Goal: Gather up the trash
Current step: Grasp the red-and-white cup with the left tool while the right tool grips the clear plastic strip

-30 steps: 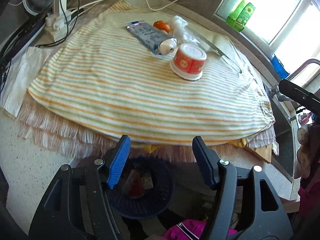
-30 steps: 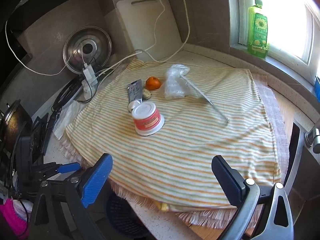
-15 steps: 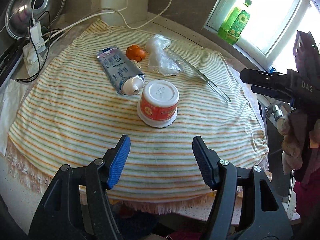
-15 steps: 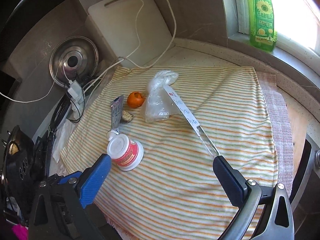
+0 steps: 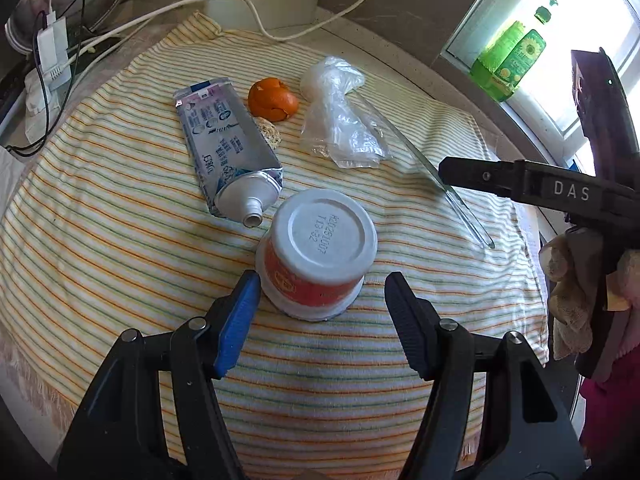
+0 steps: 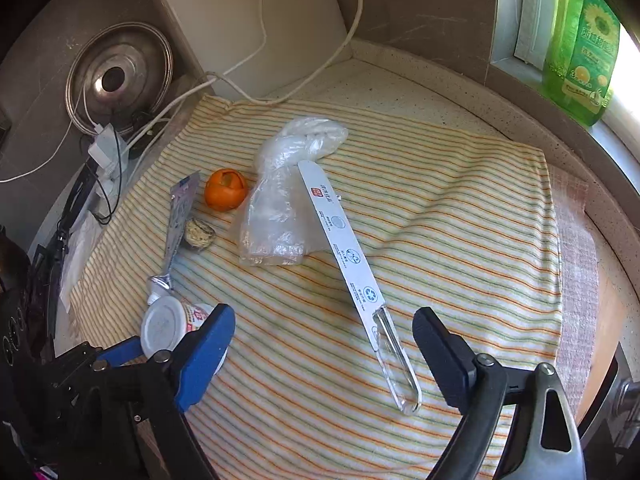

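An upside-down red and white cup (image 5: 318,258) stands on the striped cloth (image 5: 100,240). My left gripper (image 5: 320,304) is open with the cup just between its fingertips, not touching. Beyond lie a squeezed toothpaste tube (image 5: 224,148), an orange peel (image 5: 272,100), a small nut shell (image 5: 269,133) and a crumpled clear plastic bag (image 5: 340,124). My right gripper (image 6: 324,344) is open and empty over the cloth, near the clear handle of a white knife (image 6: 348,264). The cup (image 6: 168,324) shows at its left.
A pot lid (image 6: 120,80), a charger with cables (image 6: 106,148) and a white cutting board (image 6: 256,20) stand at the back. A green soap bottle (image 6: 580,56) is on the window sill. A sink edge (image 6: 624,380) lies to the right.
Both grippers moved forward over the cloth. The left one came from above the floor bin to the cup, which now sits between its open fingers. The right one neared the knife handle.
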Available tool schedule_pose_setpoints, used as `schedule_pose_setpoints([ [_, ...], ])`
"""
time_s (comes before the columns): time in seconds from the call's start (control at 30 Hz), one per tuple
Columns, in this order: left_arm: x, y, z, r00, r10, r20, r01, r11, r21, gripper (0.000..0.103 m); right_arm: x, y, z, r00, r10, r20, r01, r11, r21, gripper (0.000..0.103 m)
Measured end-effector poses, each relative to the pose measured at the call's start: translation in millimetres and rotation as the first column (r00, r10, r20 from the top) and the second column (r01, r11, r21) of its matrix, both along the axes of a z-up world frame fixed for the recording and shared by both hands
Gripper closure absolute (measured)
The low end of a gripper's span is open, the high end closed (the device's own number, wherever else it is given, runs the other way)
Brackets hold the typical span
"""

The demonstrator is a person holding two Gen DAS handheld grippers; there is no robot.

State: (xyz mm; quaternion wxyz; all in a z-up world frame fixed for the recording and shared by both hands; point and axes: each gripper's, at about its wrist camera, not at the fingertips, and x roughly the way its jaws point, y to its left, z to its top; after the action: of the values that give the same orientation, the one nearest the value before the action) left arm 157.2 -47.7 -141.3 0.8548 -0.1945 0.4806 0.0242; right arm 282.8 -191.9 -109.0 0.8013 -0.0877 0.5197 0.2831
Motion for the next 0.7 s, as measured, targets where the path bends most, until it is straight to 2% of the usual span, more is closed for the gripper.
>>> schedule_pose_setpoints([
  [0.2, 15.0, -3.8, -9.7, 1.000, 0.000, -0.028, 0.000, 1.000, 0.011, 0.037, 18.0, 11.8, -16.2, 1.000, 0.013, -0.022, -0.014, 0.999, -0.043, 0.030],
  [0.47, 27.1, -1.7, -15.7, 0.999, 0.001, -0.037, -0.001, 1.000, 0.020, 0.037, 35.3, 21.6, -31.5, 1.000, 0.017, -0.010, -0.018, 0.994, -0.108, 0.034],
  [0.7, 30.0, -1.6, -16.9, 0.999, -0.003, -0.033, 0.003, 1.000, 0.022, 0.036, 43.5, 21.4, -39.8, 1.000, 0.010, -0.021, -0.013, 0.992, -0.124, 0.056],
])
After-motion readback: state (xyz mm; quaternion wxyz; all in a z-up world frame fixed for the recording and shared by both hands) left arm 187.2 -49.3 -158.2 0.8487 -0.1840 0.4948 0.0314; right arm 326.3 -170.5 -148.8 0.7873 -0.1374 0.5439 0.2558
